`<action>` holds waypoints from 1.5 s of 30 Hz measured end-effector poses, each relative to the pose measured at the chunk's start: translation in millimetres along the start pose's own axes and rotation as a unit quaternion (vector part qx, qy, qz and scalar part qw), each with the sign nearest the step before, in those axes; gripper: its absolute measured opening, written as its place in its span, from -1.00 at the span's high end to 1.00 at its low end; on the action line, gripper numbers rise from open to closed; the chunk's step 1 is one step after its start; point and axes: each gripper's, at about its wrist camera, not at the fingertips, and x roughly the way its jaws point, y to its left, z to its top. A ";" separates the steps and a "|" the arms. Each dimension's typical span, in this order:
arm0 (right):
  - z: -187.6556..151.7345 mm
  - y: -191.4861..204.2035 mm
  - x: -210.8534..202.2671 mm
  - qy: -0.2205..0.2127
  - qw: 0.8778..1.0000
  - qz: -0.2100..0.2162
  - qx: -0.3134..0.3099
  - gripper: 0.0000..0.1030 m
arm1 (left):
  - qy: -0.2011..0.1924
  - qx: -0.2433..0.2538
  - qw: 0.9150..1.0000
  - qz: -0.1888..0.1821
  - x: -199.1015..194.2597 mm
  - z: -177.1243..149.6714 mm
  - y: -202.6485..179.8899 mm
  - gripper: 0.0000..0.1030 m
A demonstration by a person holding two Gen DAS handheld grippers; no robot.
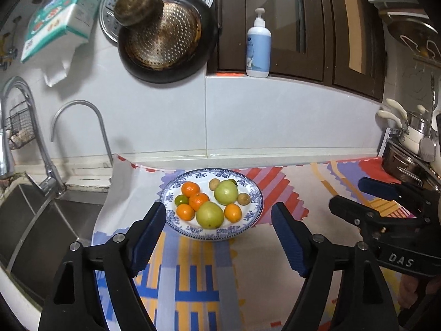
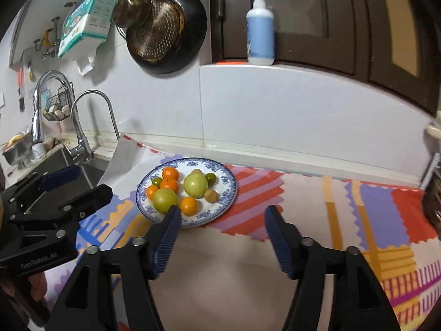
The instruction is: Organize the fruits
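Observation:
A blue-and-white patterned plate (image 1: 252, 212) sits on the colourful mat and holds the fruit: two large green fruits (image 1: 210, 215), several oranges (image 1: 198, 200), a small green citrus (image 1: 182, 200) and small brown fruits (image 1: 243, 198). The plate also shows in the right wrist view (image 2: 228, 193). My left gripper (image 1: 219, 215) is open and empty, just in front of the plate. My right gripper (image 2: 223, 218) is open and empty, hovering to the right of the plate's near edge; it also shows in the left wrist view (image 1: 355, 195).
A steel sink (image 1: 41, 220) with two taps (image 1: 80, 127) lies to the left. A dark pan and strainer (image 1: 165, 41) hang on the wall. A soap bottle (image 1: 258, 47) stands on the ledge. Pots (image 1: 413, 149) are stacked at right. The mat (image 1: 317, 182) covers the counter.

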 end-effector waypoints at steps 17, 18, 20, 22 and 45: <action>-35.7 -6.4 -80.1 -0.036 0.998 -0.044 0.029 -0.69 | -0.036 0.001 0.999 0.020 -69.3 -21.8 -20.9 -0.99; -37.4 -6.9 -83.7 -0.038 0.998 -0.047 0.028 -0.70 | -0.039 0.000 0.999 0.023 -72.2 -23.6 -21.5 -1.00; -39.7 -7.4 -89.4 -0.039 0.997 -0.054 0.027 -0.73 | -0.039 -0.002 0.999 0.026 -76.0 -26.1 -21.5 -1.00; -42.0 -8.0 -94.0 -0.040 0.997 -0.056 0.029 -0.74 | -0.039 -0.002 0.999 0.029 -80.3 -28.5 -22.6 -1.00; -48.1 -8.6 -116.2 -0.050 0.997 -0.054 0.027 -0.74 | -0.040 -0.005 0.999 0.014 -102.2 -30.0 -28.8 -1.00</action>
